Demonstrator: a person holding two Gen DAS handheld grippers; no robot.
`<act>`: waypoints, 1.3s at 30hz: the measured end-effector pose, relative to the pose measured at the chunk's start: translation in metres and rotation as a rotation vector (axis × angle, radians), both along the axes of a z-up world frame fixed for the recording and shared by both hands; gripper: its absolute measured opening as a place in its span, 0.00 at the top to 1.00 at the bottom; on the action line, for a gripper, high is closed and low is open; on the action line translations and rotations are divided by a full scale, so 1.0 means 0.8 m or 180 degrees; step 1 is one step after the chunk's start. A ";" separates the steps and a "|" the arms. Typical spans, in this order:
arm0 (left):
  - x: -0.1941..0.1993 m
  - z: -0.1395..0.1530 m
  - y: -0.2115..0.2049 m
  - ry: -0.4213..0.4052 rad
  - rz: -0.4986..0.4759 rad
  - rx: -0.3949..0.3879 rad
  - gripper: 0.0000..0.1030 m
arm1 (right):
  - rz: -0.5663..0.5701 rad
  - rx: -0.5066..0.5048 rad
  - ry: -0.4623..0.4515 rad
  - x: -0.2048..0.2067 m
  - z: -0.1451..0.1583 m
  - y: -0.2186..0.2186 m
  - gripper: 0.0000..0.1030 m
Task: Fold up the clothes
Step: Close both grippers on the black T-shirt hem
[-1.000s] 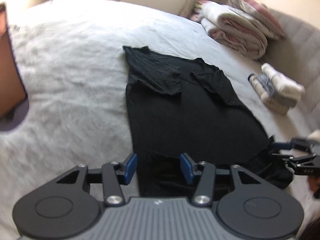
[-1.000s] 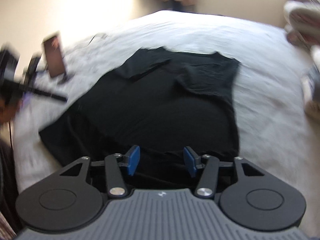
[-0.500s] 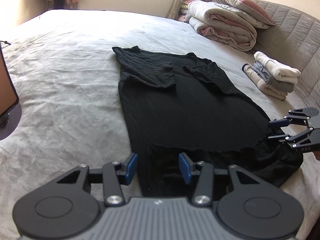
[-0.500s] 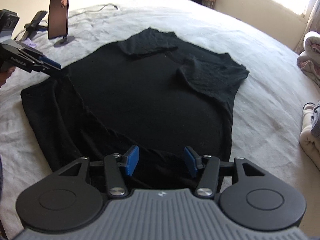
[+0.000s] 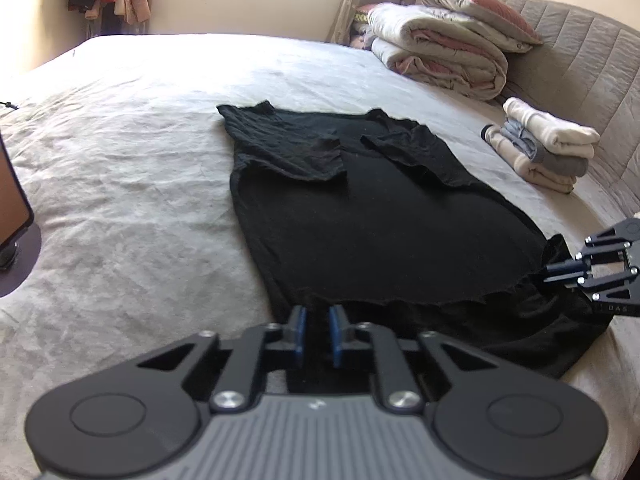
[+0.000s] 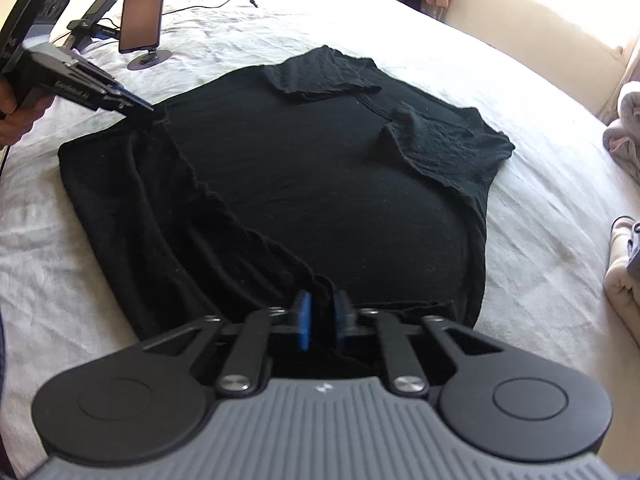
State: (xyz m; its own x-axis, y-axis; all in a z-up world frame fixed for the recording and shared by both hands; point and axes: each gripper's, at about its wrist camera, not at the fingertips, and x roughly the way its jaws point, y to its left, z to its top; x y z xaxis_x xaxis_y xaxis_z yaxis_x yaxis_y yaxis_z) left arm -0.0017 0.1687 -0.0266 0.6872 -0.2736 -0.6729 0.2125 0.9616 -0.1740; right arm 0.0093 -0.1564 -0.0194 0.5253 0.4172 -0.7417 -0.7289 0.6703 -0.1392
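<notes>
Black fabric, one item: a single T-shirt (image 5: 380, 216) lies flat on the bed (image 5: 132, 152), both sleeves folded inward over the chest, collar end pointing away from you. The bottom hem is doubled back on itself along the near edge, forming a rumpled band.

Your left gripper (image 5: 317, 334) has its two blue pads (image 5: 298, 330) drawn close on the hem at the shirt's left corner, pinching cloth. Your right gripper (image 6: 321, 320) does the same at the opposite hem corner (fabric bunches up between its fingers).

Surroundings, counted: one stack of folded clothes (image 5: 544, 144) sits well apart to the right, near the headboard (image 5: 592, 68); one pile of quilts (image 5: 440, 52) lies beyond it; one phone on a stand (image 6: 142, 12) stands off to the left. Open sheet runs along the shirt's left side and past the collar.
</notes>
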 end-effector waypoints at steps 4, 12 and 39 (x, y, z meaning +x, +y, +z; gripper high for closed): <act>-0.009 0.002 0.005 -0.0099 -0.0003 -0.0032 0.97 | -0.0036 -0.0013 -0.0218 -0.015 -0.002 0.004 0.95; -0.017 0.003 0.003 -0.0160 -0.0037 -0.0003 0.96 | -0.0091 -0.0018 -0.0378 -0.036 -0.004 0.001 0.81; 0.007 -0.004 -0.003 -0.0038 0.0037 -0.0024 0.97 | -0.0697 0.0490 -0.0007 0.021 -0.007 -0.056 0.71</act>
